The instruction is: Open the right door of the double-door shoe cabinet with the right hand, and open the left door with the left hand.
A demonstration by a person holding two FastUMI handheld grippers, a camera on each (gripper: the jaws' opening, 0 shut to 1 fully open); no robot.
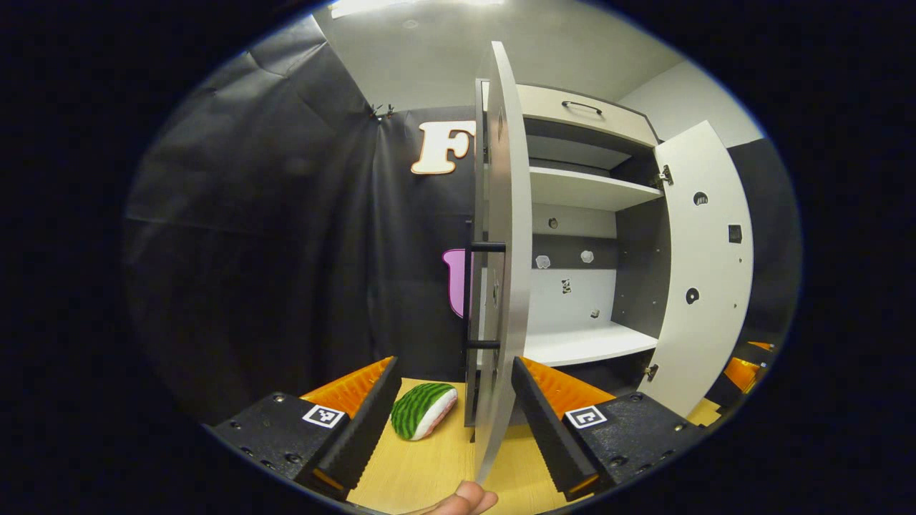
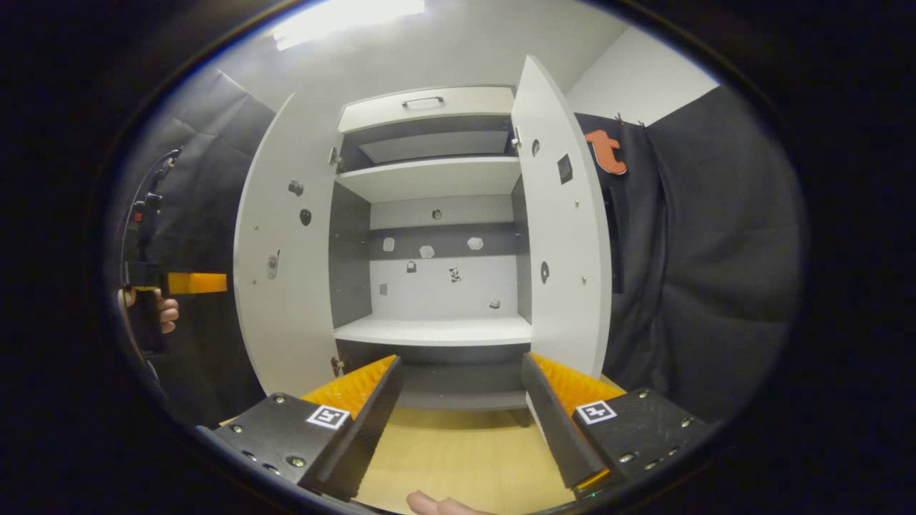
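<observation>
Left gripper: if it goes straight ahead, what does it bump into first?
Probably the left door. Its edge stands between the open fingers of the left gripper, closer than the cabinet's shelves. How near it is, I can't tell.

no readable text, square coded markers on tool fingers (image 1: pixel 323 415)

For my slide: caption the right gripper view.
Open right gripper faces the shoe cabinet, left door and right door both swung open.
</observation>
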